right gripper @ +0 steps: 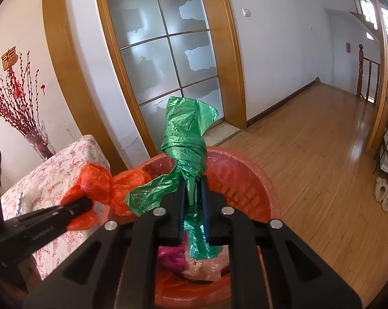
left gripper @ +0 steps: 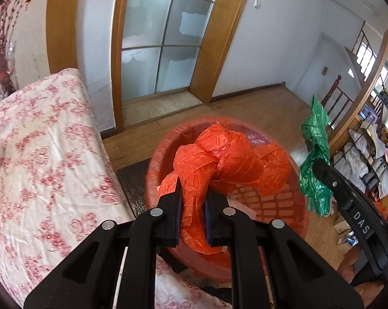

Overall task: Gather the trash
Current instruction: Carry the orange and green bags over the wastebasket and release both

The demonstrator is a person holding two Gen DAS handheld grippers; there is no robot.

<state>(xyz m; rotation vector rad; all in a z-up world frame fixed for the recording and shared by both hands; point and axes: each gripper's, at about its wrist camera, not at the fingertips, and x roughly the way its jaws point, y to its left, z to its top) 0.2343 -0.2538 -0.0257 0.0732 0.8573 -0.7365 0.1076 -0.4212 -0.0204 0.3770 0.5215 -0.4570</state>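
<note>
This is a lived-in home, seen from a hallway or landing. A frosted-glass door (right gripper: pixel 165 59) with a grid of panes sits in a warm wooden frame on the far wall, with a light switch (right gripper: pixel 246 12) to its right. Polished wood flooring (right gripper: pixel 309 154) runs off to the right toward a stair railing with a turned post (right gripper: pixel 360 69). Near left stands a table under a red-flowered cloth (left gripper: pixel 39 159), bearing a glass vase of red berry branches (right gripper: pixel 16 103); a red hanging ornament (right gripper: pixel 10 58) decorates the wall above. Cluttered shelves (left gripper: pixel 369 154) line the right side.
</note>
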